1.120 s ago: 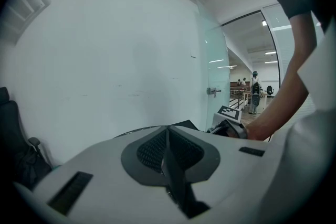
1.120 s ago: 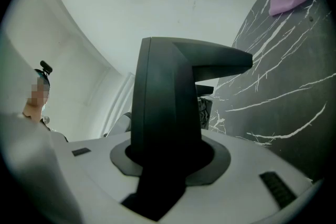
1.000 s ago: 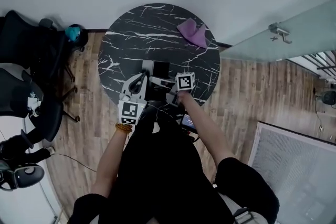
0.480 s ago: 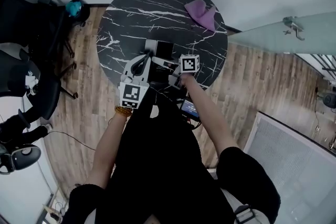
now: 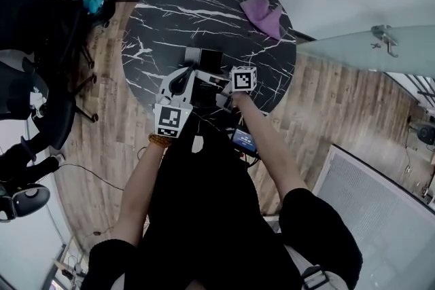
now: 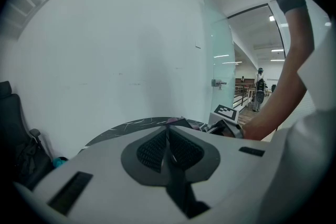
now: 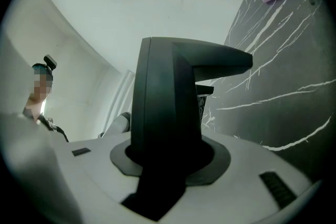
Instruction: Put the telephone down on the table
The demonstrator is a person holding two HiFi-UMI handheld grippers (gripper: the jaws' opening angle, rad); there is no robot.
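Both grippers reach a little further in over the black marble table (image 5: pixel 170 17) than a second ago, close together near its near edge. The left gripper (image 6: pixel 168 136) has its jaws pressed together with nothing between them. The right gripper (image 7: pixel 169 157) is clamped on the black telephone (image 7: pixel 168 92), which stands up from its jaws over the tabletop, well apart from the purple cloth (image 5: pixel 264 15); I cannot tell whether it touches the top.

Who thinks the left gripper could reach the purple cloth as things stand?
Probably yes: the left gripper is shut on nothing, and mostly bare table lies between it and the purple cloth at the far edge.
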